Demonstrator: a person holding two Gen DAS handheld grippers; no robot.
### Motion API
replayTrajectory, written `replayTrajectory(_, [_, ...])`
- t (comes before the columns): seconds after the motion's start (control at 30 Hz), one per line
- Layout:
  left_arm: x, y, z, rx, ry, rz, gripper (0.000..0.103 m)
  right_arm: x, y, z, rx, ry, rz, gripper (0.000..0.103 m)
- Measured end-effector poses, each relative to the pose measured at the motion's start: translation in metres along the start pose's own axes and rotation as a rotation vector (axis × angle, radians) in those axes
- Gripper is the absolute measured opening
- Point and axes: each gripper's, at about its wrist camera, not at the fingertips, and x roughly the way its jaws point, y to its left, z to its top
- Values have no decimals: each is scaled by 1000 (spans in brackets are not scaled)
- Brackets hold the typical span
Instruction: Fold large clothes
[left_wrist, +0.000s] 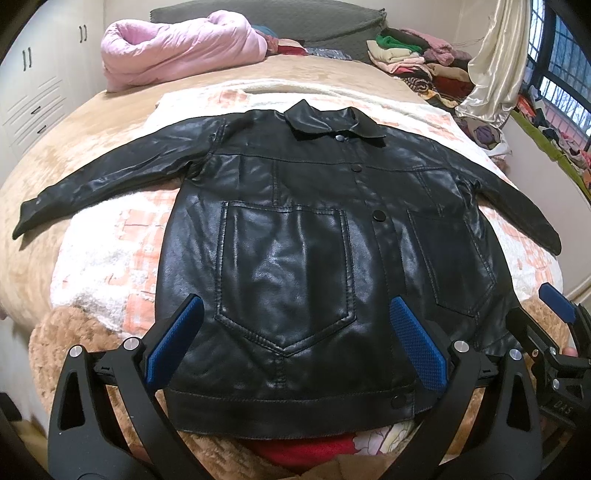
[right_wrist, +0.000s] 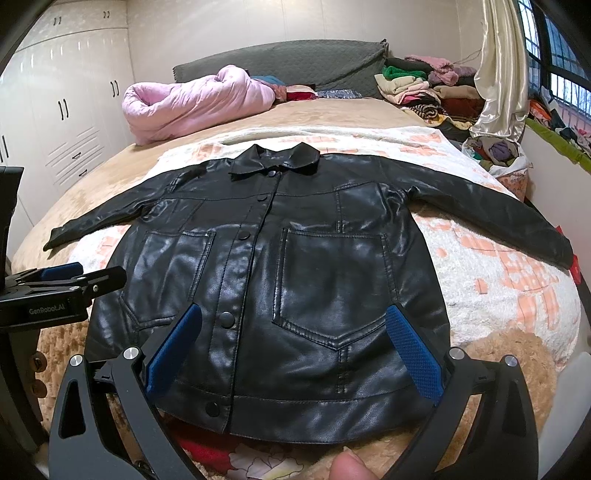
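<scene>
A black leather jacket (left_wrist: 295, 229) (right_wrist: 280, 266) lies flat and face up on the bed, buttoned, collar at the far end, both sleeves spread out to the sides. My left gripper (left_wrist: 295, 306) hovers open over the hem and the left chest pocket, blue pads wide apart, holding nothing. My right gripper (right_wrist: 295, 314) hovers open over the hem by the right pocket, also empty. In the left wrist view the right gripper (left_wrist: 554, 317) shows at the right edge. In the right wrist view the left gripper (right_wrist: 62, 277) shows at the left edge.
The jacket rests on a white and orange fleece blanket (left_wrist: 110, 240) (right_wrist: 498, 258) over a tan bedspread (right_wrist: 92, 192). A pink quilt (left_wrist: 177, 48) and a pile of clothes (left_wrist: 417, 55) sit at the headboard. Wardrobes stand left, a window right. A fingertip (right_wrist: 347, 465) shows below.
</scene>
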Motion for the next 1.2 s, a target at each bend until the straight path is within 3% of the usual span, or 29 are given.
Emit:
replayTrajectory(0.57, [22,-5,17,5,15,-27,95,17,-8,19,7,17,4,99])
replayTrajectory(1.2, [60,-7,109,-22,-12,-29,95,70,-20,109,70,16,-7,99])
